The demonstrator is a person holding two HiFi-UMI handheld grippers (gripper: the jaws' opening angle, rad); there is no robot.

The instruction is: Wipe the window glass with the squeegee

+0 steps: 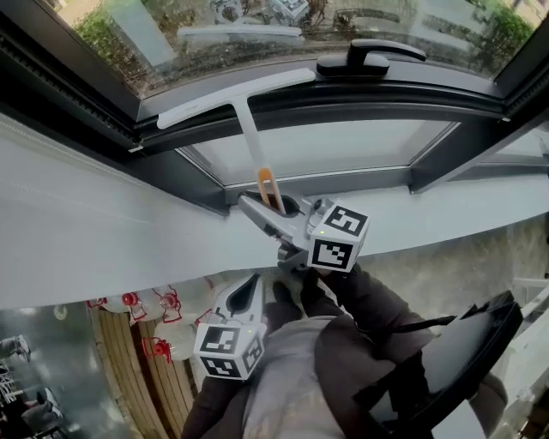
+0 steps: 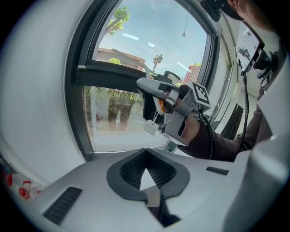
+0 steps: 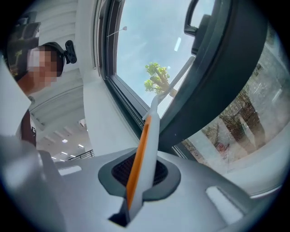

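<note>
The squeegee (image 1: pixel 233 101) has a white T-shaped blade, a white shaft and an orange-and-white grip (image 1: pixel 268 189). Its blade lies across the dark frame bar at the lower edge of the upper window glass (image 1: pixel 283 26). My right gripper (image 1: pixel 273 210) is shut on the grip, pointing up at the window. In the right gripper view the grip (image 3: pixel 144 149) runs up between the pads to the blade (image 3: pixel 180 78). My left gripper (image 1: pixel 249 290) hangs lower and nearer to me, shut and holding nothing. The left gripper view shows its pads (image 2: pixel 156 170) meeting at the tips, with the right gripper (image 2: pixel 181 108) ahead of them.
A black window handle (image 1: pixel 369 58) sits on the frame to the right of the blade. A wide white sill (image 1: pixel 86 223) runs below the window. A lower pane (image 1: pixel 326 146) stands in a dark frame. A black bag (image 1: pixel 467 360) is at the lower right.
</note>
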